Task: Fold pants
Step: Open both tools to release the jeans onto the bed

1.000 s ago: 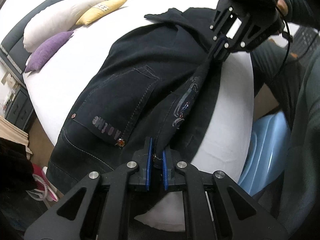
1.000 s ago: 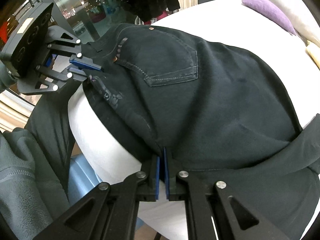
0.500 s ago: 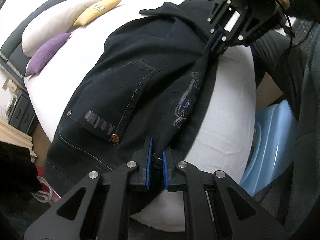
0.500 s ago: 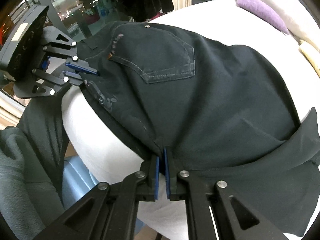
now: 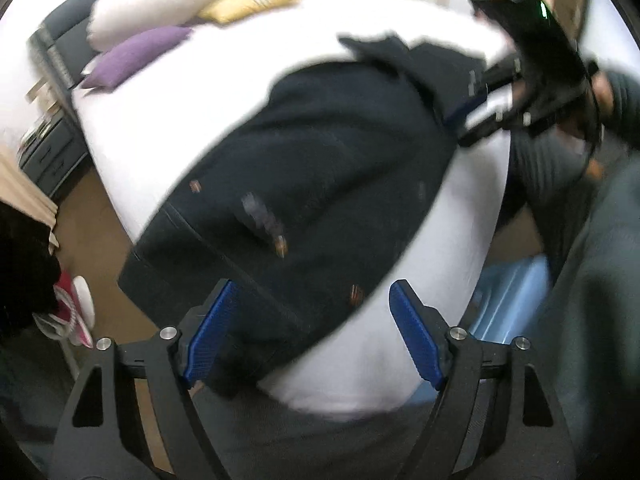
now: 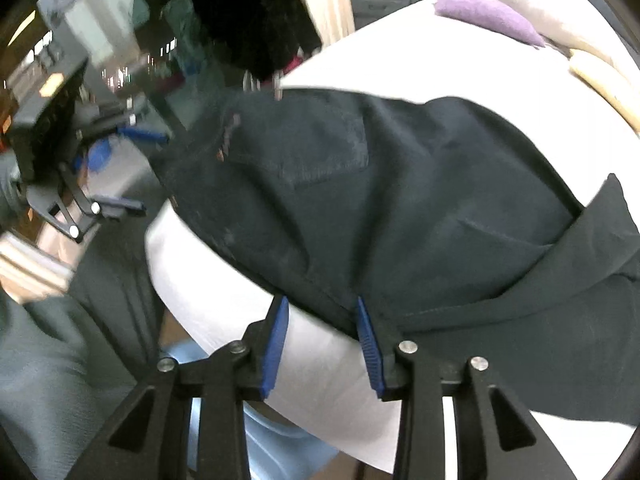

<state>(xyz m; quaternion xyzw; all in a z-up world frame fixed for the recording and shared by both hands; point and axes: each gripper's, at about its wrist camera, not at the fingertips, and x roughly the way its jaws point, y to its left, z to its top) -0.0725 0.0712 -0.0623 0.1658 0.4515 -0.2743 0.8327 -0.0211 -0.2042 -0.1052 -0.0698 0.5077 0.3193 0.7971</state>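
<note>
A pair of dark navy denim pants [image 5: 320, 168] lies spread across the near part of a bed covered in a white sheet [image 5: 208, 92], the waistband end hanging a little over the mattress edge on the left of the left wrist view and the legs running away toward the far right. The left gripper [image 5: 316, 332], black-framed with blue ribbed pads, has just been opening: its jaws now stand wide apart, one pad over the hanging waistband corner and the other over bare sheet, and neither pad presses on the cloth. The right gripper [image 6: 322, 340], of the same build, has also just been opening, though less far; its jaws stand partly apart above the near hem of the pants, the fabric edge showing between the pads without being pinched. In the right wrist view a back pocket [image 6: 320, 148] faces up, and a fold of dark cloth [image 6: 560, 280] lies across the right side. Both views are blurred. At the head of the bed lie a purple cushion [image 5: 136, 54], a long white pillow [image 5: 168, 4] and a yellow cushion [image 5: 248, 0]. A pale blue plastic tub [image 5: 508, 296] sits on the floor beside the bed.
</note>
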